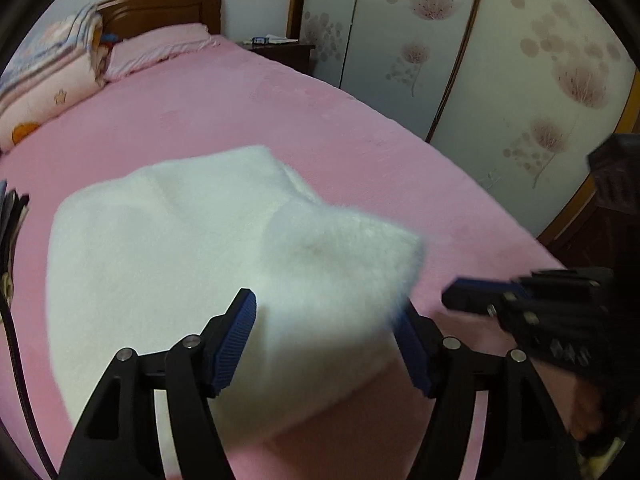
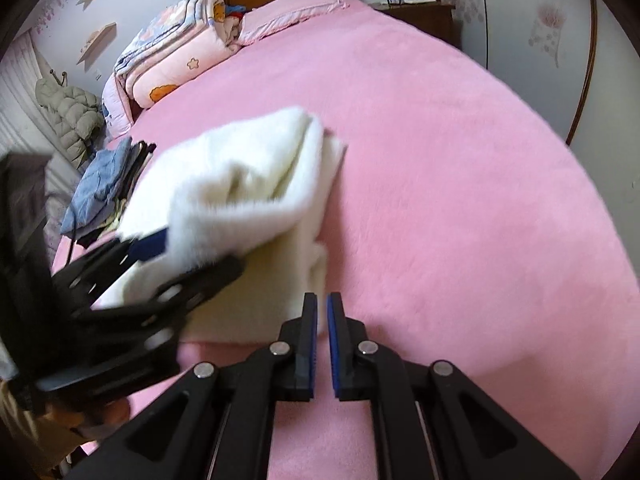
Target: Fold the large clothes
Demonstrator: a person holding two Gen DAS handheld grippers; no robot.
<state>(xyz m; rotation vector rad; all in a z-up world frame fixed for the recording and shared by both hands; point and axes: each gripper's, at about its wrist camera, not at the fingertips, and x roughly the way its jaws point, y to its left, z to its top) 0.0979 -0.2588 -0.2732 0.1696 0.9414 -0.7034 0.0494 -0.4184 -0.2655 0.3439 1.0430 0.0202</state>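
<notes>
A white fluffy garment (image 1: 160, 248) lies partly folded on the pink bed (image 1: 240, 100). In the left wrist view its near fold is raised and blurred, and sits between the wide-apart fingers of my left gripper (image 1: 326, 300); the pads do not clearly press it. The right wrist view shows the same garment (image 2: 248, 160) with the left gripper (image 2: 192, 256) at its near left fold. My right gripper (image 2: 323, 300) is shut with nothing held, just off the garment's near right corner. It also shows at the right (image 1: 452, 296), over bare bedding.
Folded quilts (image 2: 168, 60) and a pink pillow (image 2: 292, 12) lie at the headboard. A pile of clothes (image 2: 100, 188) sits at the bed's left edge. A wardrobe (image 1: 500, 60) and a nightstand (image 1: 280, 50) stand to the right. A hand (image 1: 584, 412) holds the right gripper.
</notes>
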